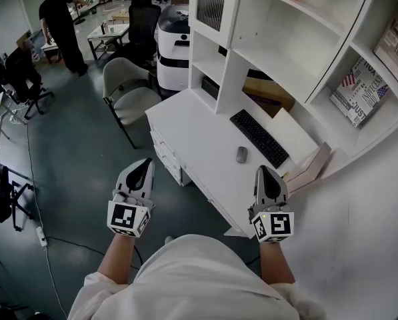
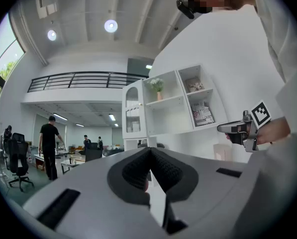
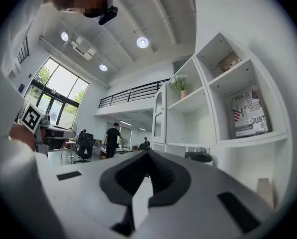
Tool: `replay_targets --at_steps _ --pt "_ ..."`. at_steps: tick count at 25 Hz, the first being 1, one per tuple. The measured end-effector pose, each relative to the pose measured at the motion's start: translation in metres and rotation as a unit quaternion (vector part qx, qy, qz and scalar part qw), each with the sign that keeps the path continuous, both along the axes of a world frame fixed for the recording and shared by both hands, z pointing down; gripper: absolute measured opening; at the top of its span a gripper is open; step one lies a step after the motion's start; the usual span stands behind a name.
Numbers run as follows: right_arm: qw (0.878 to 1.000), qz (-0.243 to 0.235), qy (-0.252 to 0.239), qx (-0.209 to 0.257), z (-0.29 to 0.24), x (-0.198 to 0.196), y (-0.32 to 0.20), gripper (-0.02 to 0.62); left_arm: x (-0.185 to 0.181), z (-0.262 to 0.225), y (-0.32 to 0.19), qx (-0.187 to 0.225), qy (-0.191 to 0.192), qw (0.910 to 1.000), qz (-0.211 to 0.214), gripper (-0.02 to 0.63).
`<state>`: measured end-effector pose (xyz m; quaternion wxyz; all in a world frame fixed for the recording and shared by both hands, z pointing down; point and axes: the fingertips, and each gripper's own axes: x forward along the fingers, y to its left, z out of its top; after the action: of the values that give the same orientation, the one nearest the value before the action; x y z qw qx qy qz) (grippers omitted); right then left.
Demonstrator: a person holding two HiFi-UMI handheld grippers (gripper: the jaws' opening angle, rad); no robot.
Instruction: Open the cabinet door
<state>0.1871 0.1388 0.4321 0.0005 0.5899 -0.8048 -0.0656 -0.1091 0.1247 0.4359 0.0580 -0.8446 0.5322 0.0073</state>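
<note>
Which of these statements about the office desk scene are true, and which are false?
1. The left gripper and the right gripper are both shut and empty. True.
2. A mouse lies beside the keyboard on the desk. True.
3. The left gripper grips the cabinet door. False: it is well apart from the door and holds nothing.
4. The magazine lies flat on the desk. False: it stands in the shelving.
</note>
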Motion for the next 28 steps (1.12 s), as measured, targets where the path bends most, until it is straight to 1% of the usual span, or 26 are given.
replay_targets --at_steps 4,11,22,28 --pt "1.0 0.0 0.003 0.0 0.0 -0.003 -0.004 0.002 -0.002 0.002 -0.003 -0.001 0.0 1.0 0.002 0.0" --pt "1.0 -0.007 -0.015 -0.004 0.002 -0.01 -0.012 0.003 -0.009 0.007 -0.01 -0.007 0.0 1.0 0.003 0.0" --pt "1.0 0.001 -0.009 -0.009 0.008 -0.048 -0.023 0.003 -0.044 0.017 -0.027 -0.014 0.006 0.9997 0.017 0.0" --pt "1.0 0.008 -0.003 -0.02 0.016 -0.065 -0.03 0.003 -0.061 0.029 -0.045 -0.025 0.007 0.9994 0.025 0.0"
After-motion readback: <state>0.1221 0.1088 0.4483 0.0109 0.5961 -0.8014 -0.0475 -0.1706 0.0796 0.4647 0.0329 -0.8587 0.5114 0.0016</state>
